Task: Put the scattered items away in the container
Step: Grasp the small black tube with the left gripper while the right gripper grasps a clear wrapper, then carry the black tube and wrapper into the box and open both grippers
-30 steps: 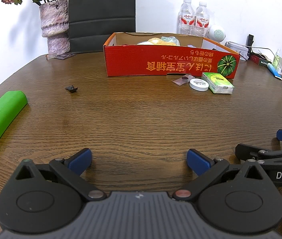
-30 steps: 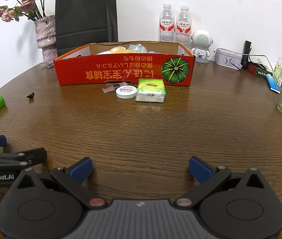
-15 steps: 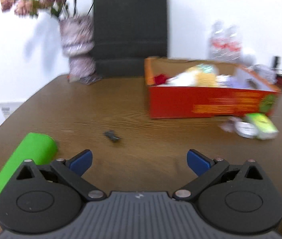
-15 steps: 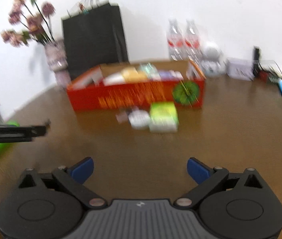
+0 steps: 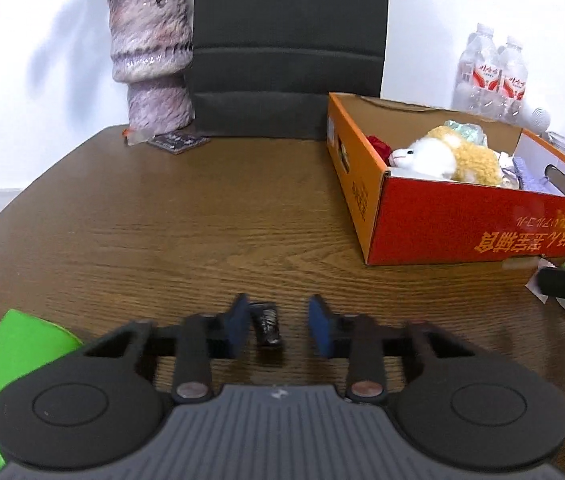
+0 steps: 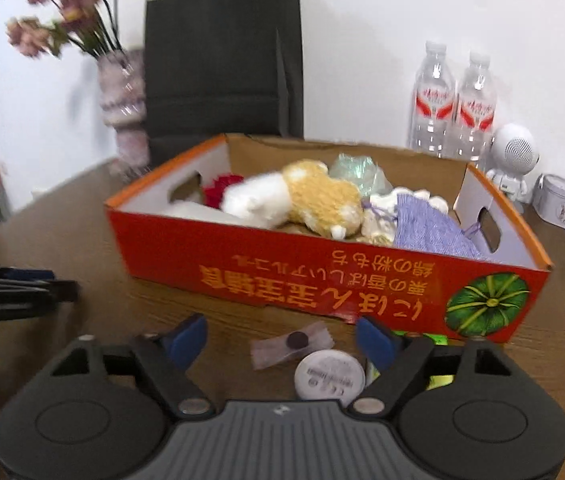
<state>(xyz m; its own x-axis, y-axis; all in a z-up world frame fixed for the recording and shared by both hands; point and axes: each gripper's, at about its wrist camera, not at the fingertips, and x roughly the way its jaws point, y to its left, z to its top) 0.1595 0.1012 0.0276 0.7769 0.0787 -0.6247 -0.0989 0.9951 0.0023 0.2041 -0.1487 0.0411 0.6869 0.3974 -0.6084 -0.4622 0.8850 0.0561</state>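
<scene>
Your left wrist view is bright and evenly lit, sharp at the centre, with a soft shadow of the mottled pink ceramic vase (image 5: 150, 46) falling leftward on the white wall. Fisheye bending curves the brown wooden table (image 5: 170, 216) at its edges, and the corners go dark. Your right wrist view is motion-blurred: the dried pink flowers (image 6: 62, 16) and the red cardboard box (image 6: 322, 268) smear, worst at the left edge.

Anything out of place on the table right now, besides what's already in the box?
Yes. A small black clip lies loose between the closing left gripper pads, and a white tin and sachet sit outside the red box.
</scene>
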